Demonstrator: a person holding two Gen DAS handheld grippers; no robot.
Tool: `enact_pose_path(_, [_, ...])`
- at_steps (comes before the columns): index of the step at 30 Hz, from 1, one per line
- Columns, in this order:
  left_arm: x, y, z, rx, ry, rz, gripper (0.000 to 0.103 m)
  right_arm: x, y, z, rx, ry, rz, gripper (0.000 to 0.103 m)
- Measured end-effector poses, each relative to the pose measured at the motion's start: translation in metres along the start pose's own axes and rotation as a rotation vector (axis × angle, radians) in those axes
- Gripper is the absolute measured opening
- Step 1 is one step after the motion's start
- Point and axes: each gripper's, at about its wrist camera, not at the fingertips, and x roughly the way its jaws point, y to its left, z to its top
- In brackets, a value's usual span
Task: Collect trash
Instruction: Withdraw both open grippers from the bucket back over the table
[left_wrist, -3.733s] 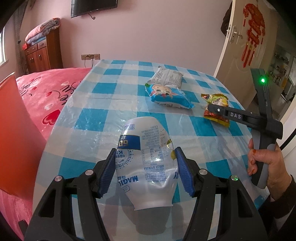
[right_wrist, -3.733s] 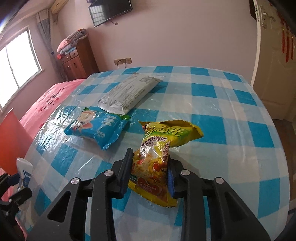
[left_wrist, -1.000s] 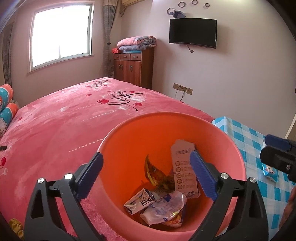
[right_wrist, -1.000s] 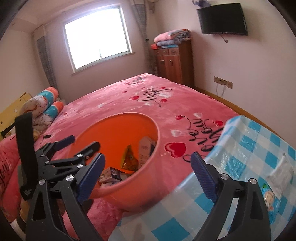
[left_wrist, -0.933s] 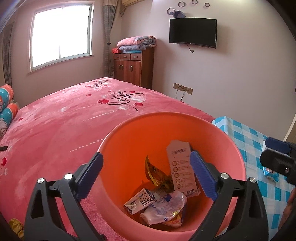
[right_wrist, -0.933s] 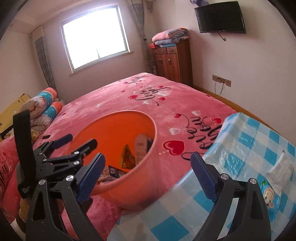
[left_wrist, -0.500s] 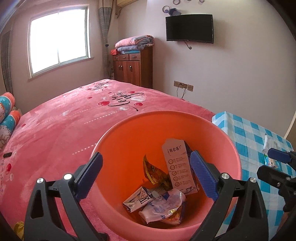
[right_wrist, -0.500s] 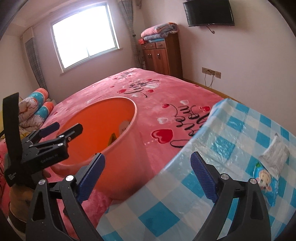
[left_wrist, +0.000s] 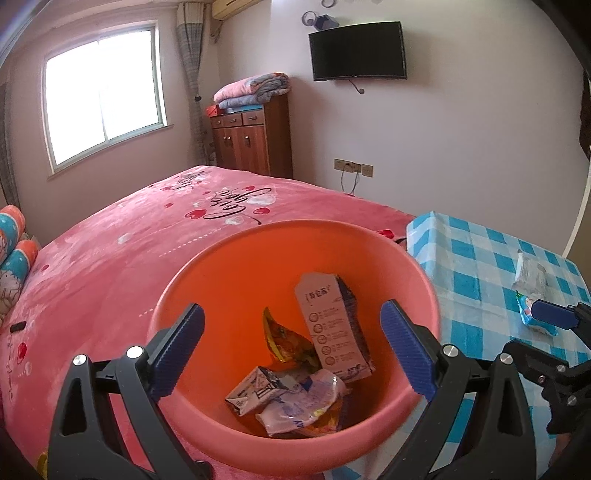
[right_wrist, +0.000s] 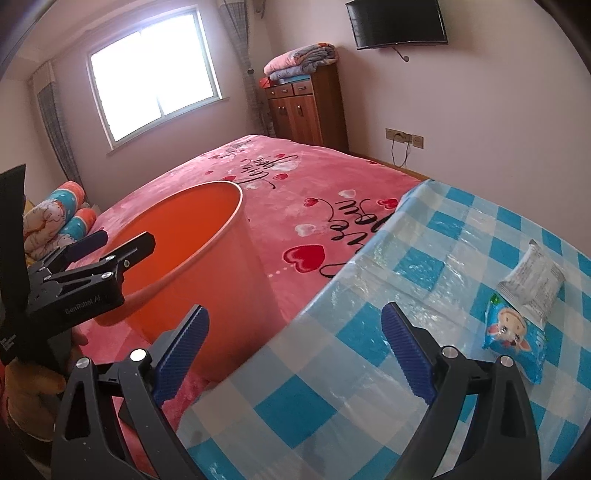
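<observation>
A: Two tools, both spread wide, nothing between the fingers. Left tool (left_wrist: 291, 349) hangs over the mouth of the orange bin (left_wrist: 207, 273). Right tool (right_wrist: 295, 341) points at the near edge of the worktop (right_wrist: 317, 402), where it meets the bin's side.

B: Bin contents?

A: From the left wrist view: white carton (left_wrist: 332, 326) leaning upright against the inner wall, yellow foil wrapper (left_wrist: 284, 341) just beside it, small flattened carton (left_wrist: 251, 391) and a crumpled white pouch (left_wrist: 303, 406) at the bottom, touching each other.

B: Trash outside the bin?

A: Two pieces on the blue-checked worktop, well apart from the bin. Blue snack packet (right_wrist: 515, 341) with a cartoon face, lying flat. Grey-white packet (right_wrist: 532, 284) behind it, overlapping its far end. The packets lie just to the right of the right tool's finger.

B: Bin location?

A: On the pink bed (left_wrist: 110, 251), tight against the worktop edge. Left tool also shows at the left of the right wrist view, above the bin rim.
</observation>
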Motion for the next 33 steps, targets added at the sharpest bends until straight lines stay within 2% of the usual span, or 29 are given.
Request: enact_pose_path(33, [-0.031,-0.087,-0.005,0.154,-0.008,-0.076,0.097,-0.051,-0.068,-0.053,0.139,-0.054,-0.106,0.093])
